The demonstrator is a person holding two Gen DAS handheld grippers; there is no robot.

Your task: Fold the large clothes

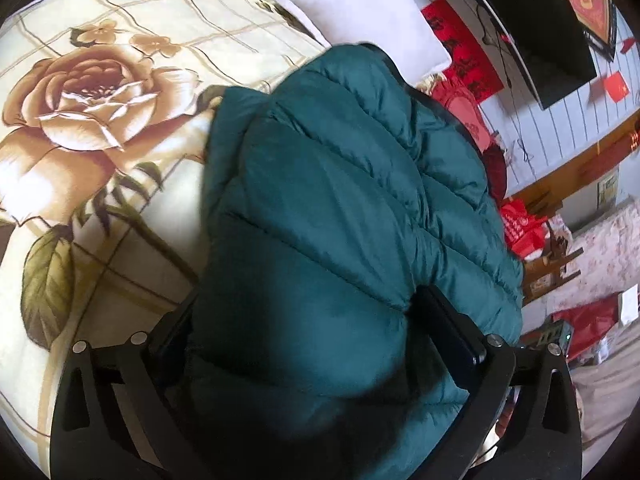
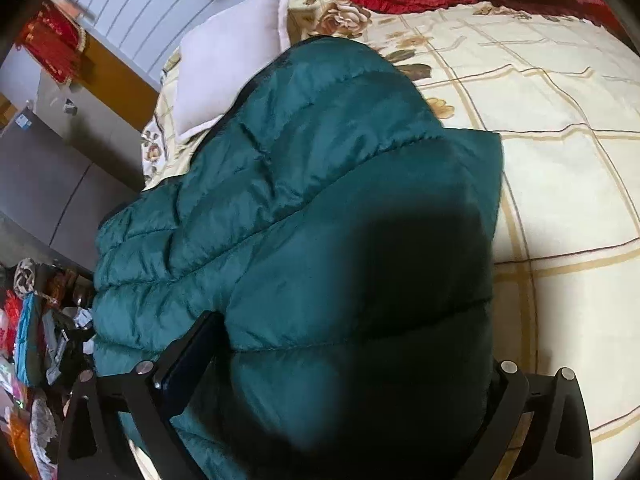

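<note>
Both claws tilt downward, spread wide around the folded teal jacket [image 1: 340, 200]; grip unclear.

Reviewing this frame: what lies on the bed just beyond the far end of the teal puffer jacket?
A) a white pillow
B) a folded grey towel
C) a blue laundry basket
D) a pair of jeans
A: a white pillow rests on the floral bedspread just past the far end of the teal puffer jacket, and shows in both wrist views.
</note>
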